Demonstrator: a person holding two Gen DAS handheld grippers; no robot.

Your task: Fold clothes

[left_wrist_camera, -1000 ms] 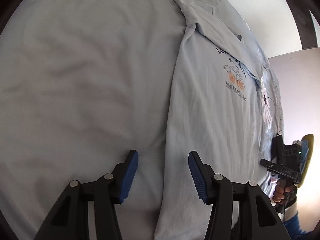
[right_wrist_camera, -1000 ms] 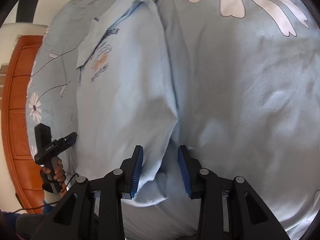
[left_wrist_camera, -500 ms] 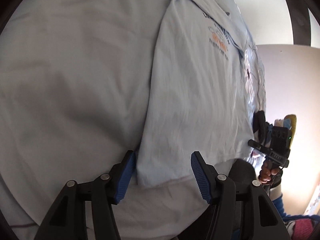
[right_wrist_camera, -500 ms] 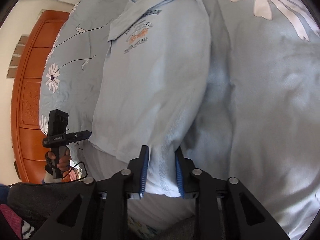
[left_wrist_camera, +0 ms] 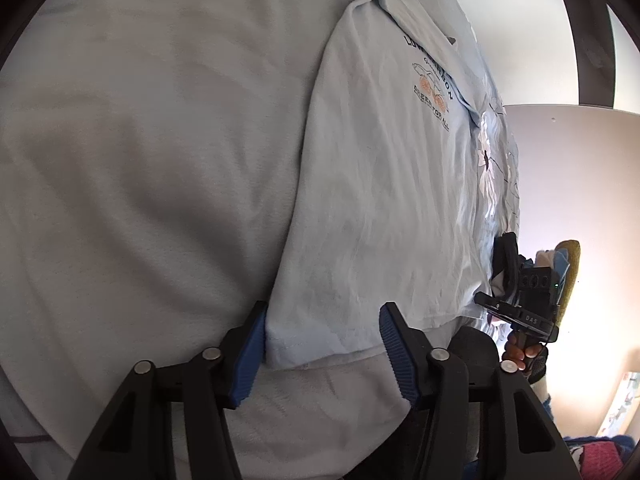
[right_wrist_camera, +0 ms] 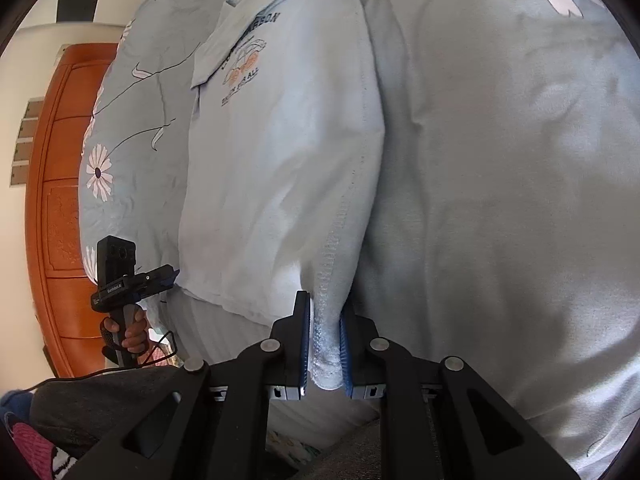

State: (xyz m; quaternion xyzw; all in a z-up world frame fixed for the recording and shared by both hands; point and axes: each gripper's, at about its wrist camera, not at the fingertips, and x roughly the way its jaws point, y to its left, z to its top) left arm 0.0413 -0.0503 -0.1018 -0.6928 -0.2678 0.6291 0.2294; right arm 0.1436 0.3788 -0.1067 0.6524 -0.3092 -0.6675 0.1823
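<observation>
A pale blue T-shirt (left_wrist_camera: 384, 184) with an orange and dark chest print lies lengthwise on the bed, sides folded in. It also shows in the right wrist view (right_wrist_camera: 280, 152). My left gripper (left_wrist_camera: 320, 344) is open, its blue pads on either side of the shirt's near hem corner. My right gripper (right_wrist_camera: 325, 344) is shut on the hem corner at the other side. Each gripper also shows in the other's view, the right (left_wrist_camera: 516, 300) and the left (right_wrist_camera: 132, 276).
The bed carries a light blue sheet (left_wrist_camera: 140, 160) with white flower print (right_wrist_camera: 98, 172). An orange wooden cabinet (right_wrist_camera: 52, 200) stands beyond the bed's left side. A white wall (left_wrist_camera: 580, 200) lies to the right. The bed's front edge is just under both grippers.
Both grippers pulled back to the shirt's near hem at the bed edge. The right gripper closed on the hem corner. The left gripper stayed open around its corner.
</observation>
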